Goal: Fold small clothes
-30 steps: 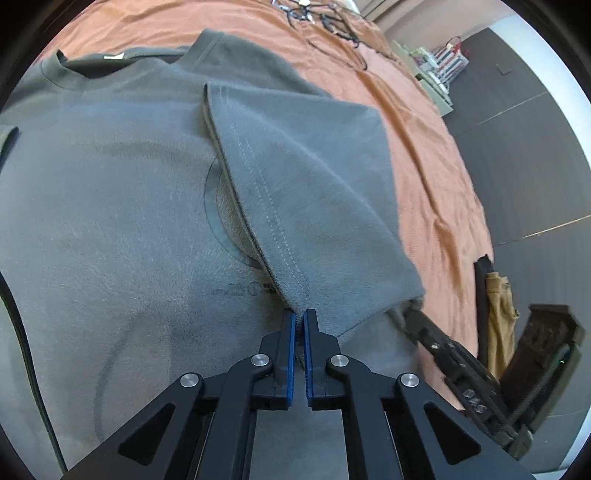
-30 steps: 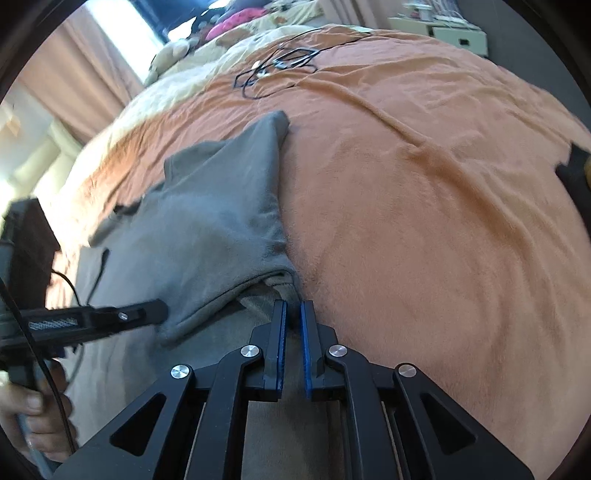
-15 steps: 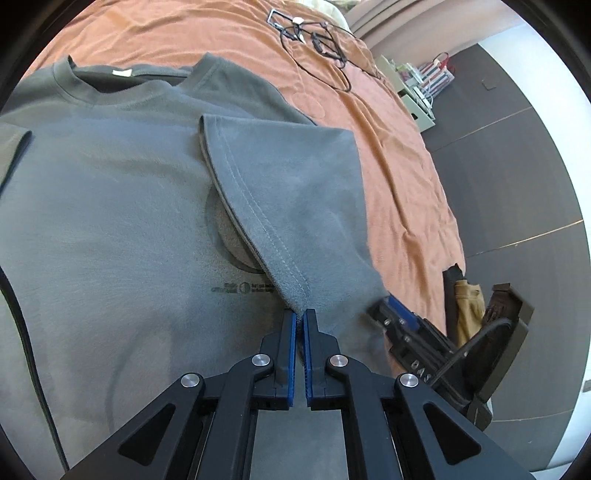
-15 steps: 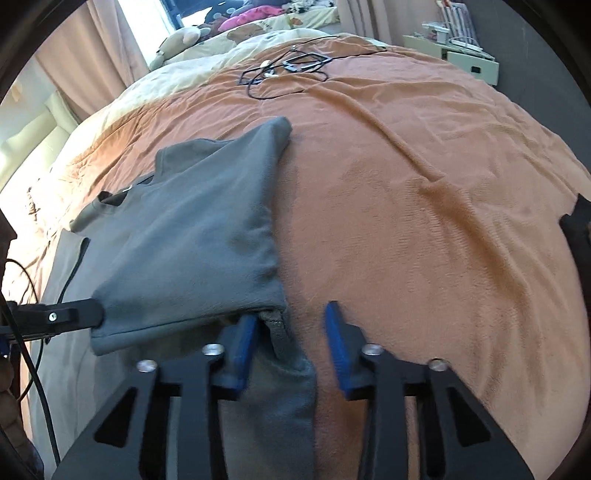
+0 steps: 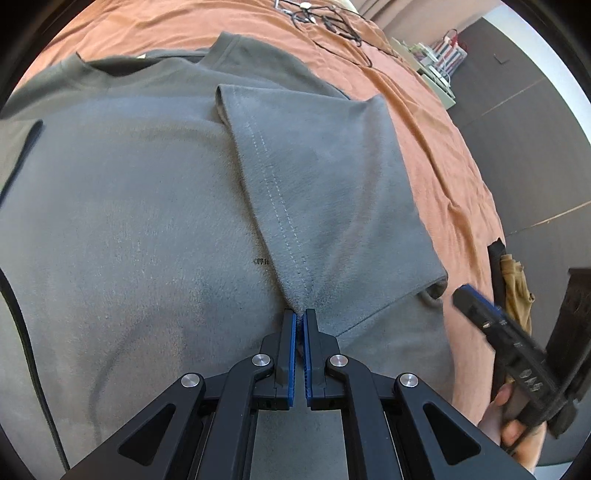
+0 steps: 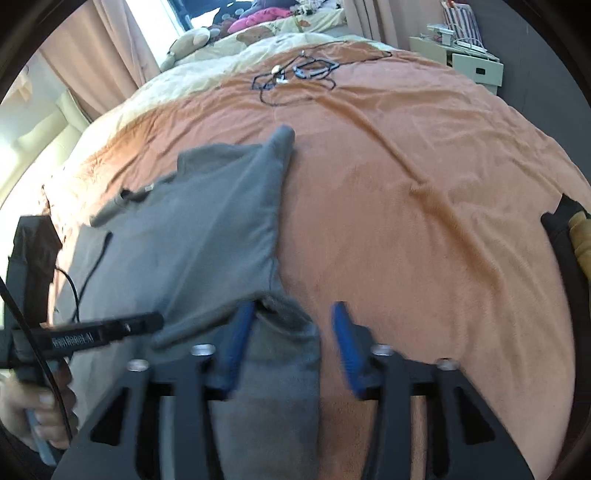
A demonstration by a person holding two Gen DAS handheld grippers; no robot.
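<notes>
A grey T-shirt [image 5: 147, 221] on an orange bed [image 6: 424, 184] is being pinched at its folded sleeve [image 5: 325, 192] by the closed left hand-held gripper [image 5: 300, 317] at lower centre, while the right hand-held gripper [image 6: 291, 317] is being opened over the shirt's edge.

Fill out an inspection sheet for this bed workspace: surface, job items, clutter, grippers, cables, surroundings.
Surface: orange blanket over the bed, lightly wrinkled.
Job's things: grey T-shirt lying flat, its sleeve folded inward over the chest.
Clutter: dark and tan clothes at the bed's edge.
Grippers: left gripper shut on the sleeve hem; right gripper opening, shirt edge between the jaws, not pinched.
Cables: tangled black cords at the far end of the blanket; a thin black cable across the shirt.
Surroundings: curtains, pillows and soft toys, white cabinet.
</notes>
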